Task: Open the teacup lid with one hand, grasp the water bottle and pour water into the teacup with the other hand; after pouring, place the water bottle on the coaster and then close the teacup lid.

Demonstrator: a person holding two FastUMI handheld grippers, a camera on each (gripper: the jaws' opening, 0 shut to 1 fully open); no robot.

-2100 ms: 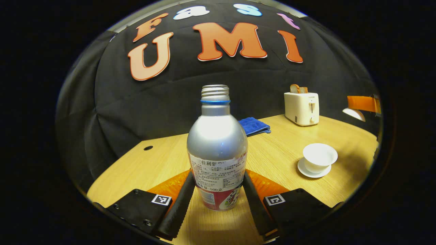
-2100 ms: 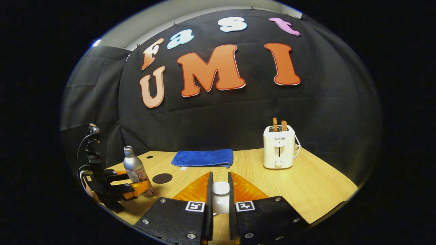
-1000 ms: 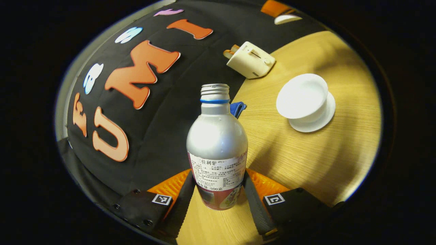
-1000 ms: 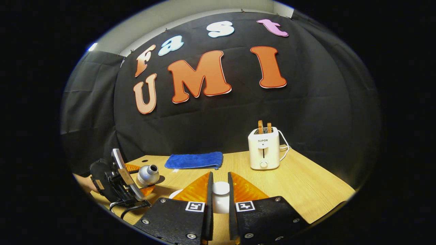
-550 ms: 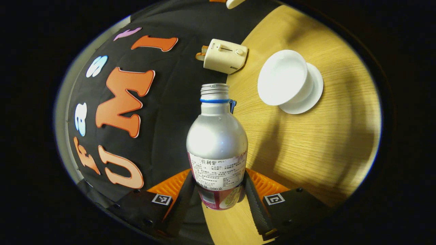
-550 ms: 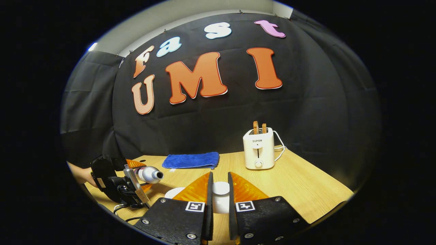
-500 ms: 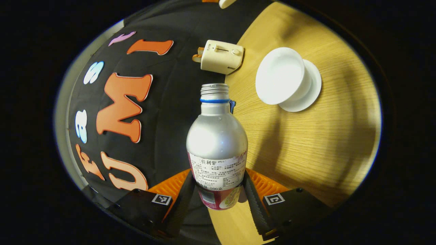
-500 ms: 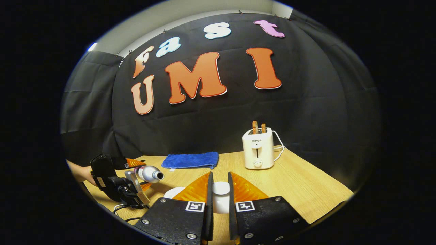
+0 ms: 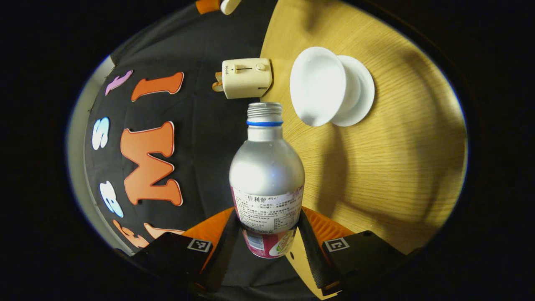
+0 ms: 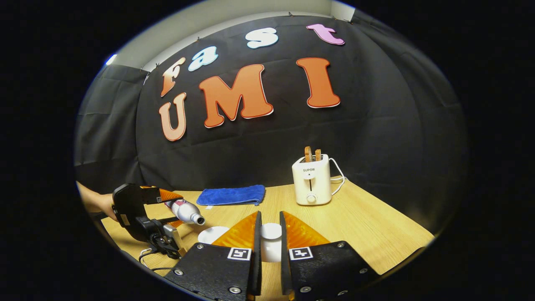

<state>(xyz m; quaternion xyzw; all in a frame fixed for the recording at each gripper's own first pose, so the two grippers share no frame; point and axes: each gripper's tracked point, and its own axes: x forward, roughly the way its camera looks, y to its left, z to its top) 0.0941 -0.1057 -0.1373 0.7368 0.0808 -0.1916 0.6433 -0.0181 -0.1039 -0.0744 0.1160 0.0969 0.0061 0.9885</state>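
My left gripper is shut on a silver water bottle with an uncapped neck. The bottle is tipped over to about level, its mouth aimed toward the white teacup on its saucer. In the right gripper view the same bottle lies near-horizontal in that far gripper, its mouth just above the teacup's rim. My right gripper is shut on the knob of the white teacup lid, held up off the table. I cannot make out any water stream.
A white toaster with toast stands at the back of the wooden table; a folded blue towel lies left of it. A person's hand holds the far gripper at the left edge.
The left gripper has rolled the bottle further over, from upright to about level, and brought its mouth close to the teacup. The right gripper keeps the lid lifted and has hardly moved.
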